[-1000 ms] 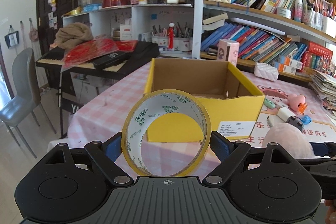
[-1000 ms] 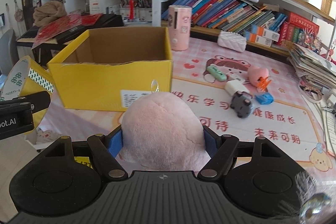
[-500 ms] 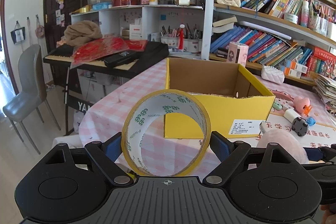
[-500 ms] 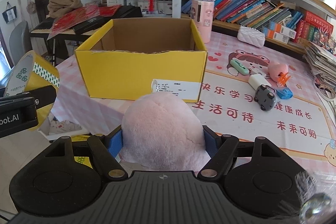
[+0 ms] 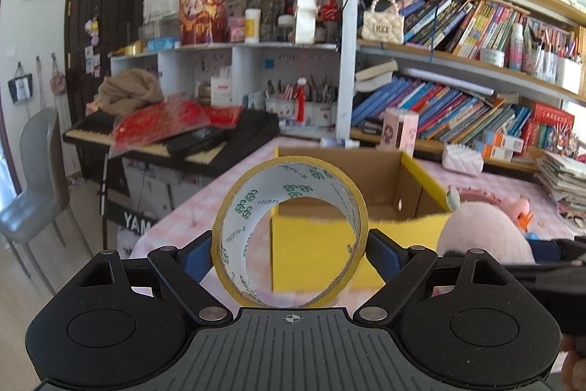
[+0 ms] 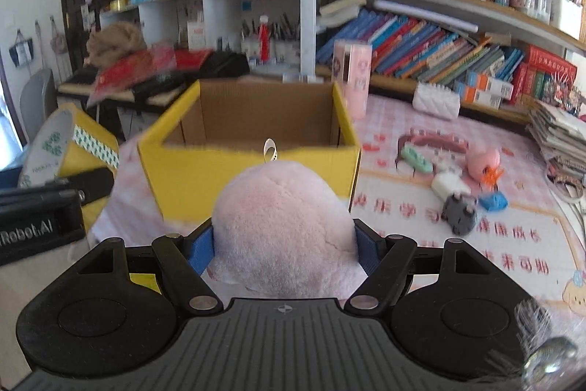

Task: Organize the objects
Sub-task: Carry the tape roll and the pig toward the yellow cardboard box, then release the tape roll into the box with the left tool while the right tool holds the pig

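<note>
Between the blue pads of the left tool [image 5: 290,246] sits a roll of yellow tape [image 5: 290,233], squeezed tight on both sides. The roll stands on its edge, so you can look right through its hole. It is held up above the near left corner of the bench [image 5: 205,204], which has a pink checked cloth on it.

Just past the tape is a yellow box [image 5: 351,218] made of cardboard. Its top is open and the brown inside shows.

The right tool [image 6: 284,246] is closed on a soft pink fluffy toy [image 6: 284,226]. A small white tag loop sticks up from the top of the toy. The toy is held near the front wall of the yellow box [image 6: 252,171], lower than its rim. In the right wrist view the tape [image 6: 69,149] shows at the far left, beside the box.

To the right of the box, on the bench [image 6: 512,244], lie small things: a green clip [image 6: 417,156], a pink toy [image 6: 483,163], a white block [image 6: 448,185], a grey toy [image 6: 459,211] and a blue bit [image 6: 494,202]. A tall pink box [image 6: 351,83] stands behind the yellow box. Books fill the shelves [image 6: 439,35] at the far side.
</note>
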Demonstrator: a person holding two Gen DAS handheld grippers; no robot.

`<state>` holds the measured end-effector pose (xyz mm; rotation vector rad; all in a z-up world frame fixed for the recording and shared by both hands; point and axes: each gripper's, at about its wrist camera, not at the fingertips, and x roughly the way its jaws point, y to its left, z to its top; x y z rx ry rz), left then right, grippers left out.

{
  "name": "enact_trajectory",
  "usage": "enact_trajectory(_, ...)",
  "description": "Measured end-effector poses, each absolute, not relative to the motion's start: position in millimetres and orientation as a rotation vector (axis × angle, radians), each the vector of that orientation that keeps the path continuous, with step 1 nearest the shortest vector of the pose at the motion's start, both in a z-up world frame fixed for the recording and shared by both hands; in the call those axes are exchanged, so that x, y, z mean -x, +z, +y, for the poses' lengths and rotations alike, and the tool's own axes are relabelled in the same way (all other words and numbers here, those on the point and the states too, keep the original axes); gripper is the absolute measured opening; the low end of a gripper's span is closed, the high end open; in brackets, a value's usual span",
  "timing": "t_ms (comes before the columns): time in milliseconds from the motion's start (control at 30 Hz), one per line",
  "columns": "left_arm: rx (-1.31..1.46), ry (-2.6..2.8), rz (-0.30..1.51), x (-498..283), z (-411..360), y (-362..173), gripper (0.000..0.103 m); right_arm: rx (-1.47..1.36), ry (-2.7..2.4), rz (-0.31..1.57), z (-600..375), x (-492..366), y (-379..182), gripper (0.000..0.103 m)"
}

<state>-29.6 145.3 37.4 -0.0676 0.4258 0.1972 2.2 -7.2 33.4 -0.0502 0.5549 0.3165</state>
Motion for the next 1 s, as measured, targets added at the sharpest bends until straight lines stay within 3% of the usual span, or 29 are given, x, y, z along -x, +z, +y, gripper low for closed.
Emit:
enact_trajectory(467, 0.055, 0.244, 0.371, -43, 151, 61, 0.087, -0.078, 0.319, 0.454, -8, -98, 73, 0.073)
enact_trajectory(1000, 0.035, 0.339, 0.462, -124, 150, 43, 0.087, 0.066, 0.475, 0.557, 15, -190, 36, 0.073)
